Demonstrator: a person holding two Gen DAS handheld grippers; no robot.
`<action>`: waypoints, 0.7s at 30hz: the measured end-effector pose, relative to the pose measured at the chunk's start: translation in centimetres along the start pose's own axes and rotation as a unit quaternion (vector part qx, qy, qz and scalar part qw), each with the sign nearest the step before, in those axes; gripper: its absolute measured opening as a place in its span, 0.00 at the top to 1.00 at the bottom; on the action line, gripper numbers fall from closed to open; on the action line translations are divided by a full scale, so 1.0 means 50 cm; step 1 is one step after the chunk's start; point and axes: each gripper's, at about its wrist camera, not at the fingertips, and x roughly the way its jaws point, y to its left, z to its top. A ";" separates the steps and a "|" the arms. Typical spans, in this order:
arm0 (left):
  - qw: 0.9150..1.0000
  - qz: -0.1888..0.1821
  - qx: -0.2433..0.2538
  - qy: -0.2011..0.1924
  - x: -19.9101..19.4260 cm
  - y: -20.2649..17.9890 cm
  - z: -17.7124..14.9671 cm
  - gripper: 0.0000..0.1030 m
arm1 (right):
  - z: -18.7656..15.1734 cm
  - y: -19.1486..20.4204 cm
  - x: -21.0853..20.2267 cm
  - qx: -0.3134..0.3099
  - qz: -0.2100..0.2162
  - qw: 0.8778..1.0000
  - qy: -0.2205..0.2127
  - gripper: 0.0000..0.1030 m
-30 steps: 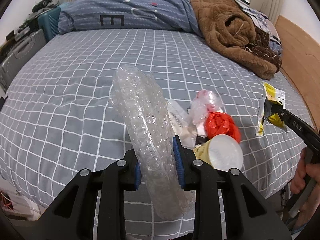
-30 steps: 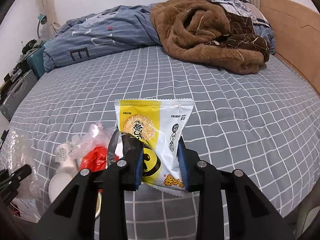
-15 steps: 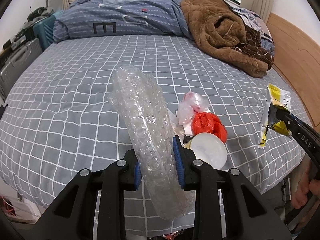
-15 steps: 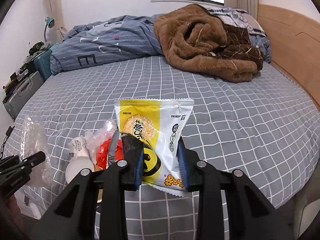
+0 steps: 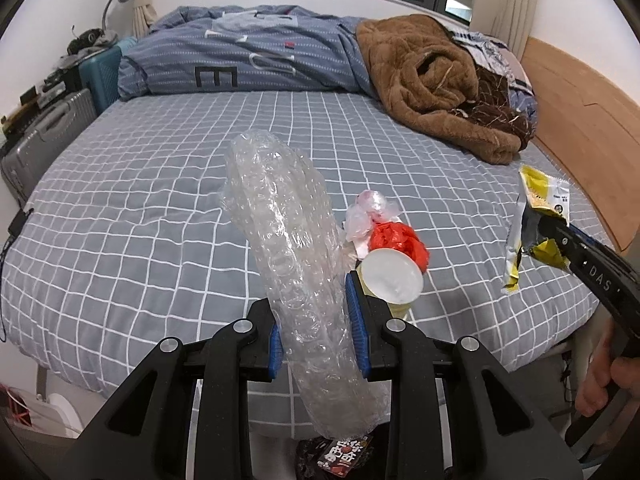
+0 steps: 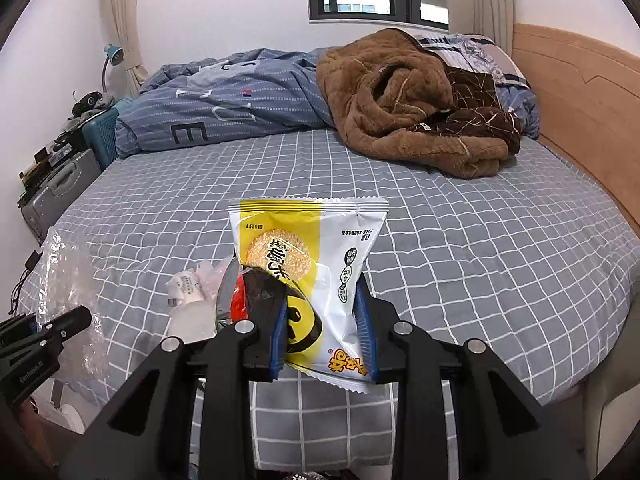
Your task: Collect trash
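Both claws have lifted back off the bed since a second ago: the left claw (image 5: 316, 332) stays clenched on a soft, crinkly roll of clear bubble wrap (image 5: 288, 248), and the right claw (image 6: 322, 332) on a glossy yellow-and-white snack packet (image 6: 310, 276). So two pieces are in hand, with more to fetch. On the checked grey bed (image 5: 140, 208) beyond lie a round white cup (image 5: 394, 280), crumpled red plastic (image 5: 398, 240) and a thin clear bag (image 5: 370, 210), bunched together.

On the bed (image 5: 160, 184), a cup (image 5: 394, 280) lies just before a crumpled bag (image 5: 398, 240); quilt (image 5: 256, 56) and blanket (image 5: 432, 80) lie behind
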 end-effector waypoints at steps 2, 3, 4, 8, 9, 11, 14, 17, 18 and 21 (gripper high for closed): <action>1.000 -0.003 0.000 0.000 -0.009 -0.004 -0.006 0.74 | -0.010 0.000 -0.018 0.002 0.002 1.000 -0.001 0.73; 1.000 -0.005 0.000 0.000 -0.014 -0.007 -0.009 0.74 | -0.013 0.001 -0.023 0.001 0.001 1.000 -0.001 0.73; 1.000 -0.006 0.002 -0.001 -0.020 -0.011 -0.012 0.74 | -0.017 0.002 -0.029 0.000 0.000 1.000 -0.001 0.73; 1.000 -0.009 0.007 -0.003 -0.039 -0.022 -0.026 0.74 | -0.039 0.010 -0.056 -0.009 -0.002 1.000 -0.003 0.73; 1.000 -0.010 0.008 -0.004 -0.044 -0.023 -0.028 0.74 | -0.044 0.010 -0.061 -0.010 -0.003 1.000 -0.002 0.73; 1.000 -0.012 0.009 -0.006 -0.055 -0.028 -0.036 0.74 | -0.055 0.010 -0.070 -0.010 -0.002 1.000 0.000 0.73; 1.000 -0.015 0.010 -0.004 -0.065 -0.034 -0.051 0.74 | -0.071 0.010 -0.086 -0.011 -0.003 1.000 0.003 0.73; 1.000 -0.017 0.010 0.000 -0.073 -0.038 -0.067 0.74 | -0.081 0.008 -0.100 -0.012 -0.004 1.000 0.002 0.73; 1.000 -0.017 0.009 0.002 -0.075 -0.038 -0.073 0.74 | -0.087 0.007 -0.108 -0.013 -0.004 1.000 0.001 0.73; 1.000 -0.020 0.007 0.008 -0.080 -0.037 -0.089 0.74 | -0.104 0.004 -0.124 -0.011 -0.005 1.000 0.002 0.73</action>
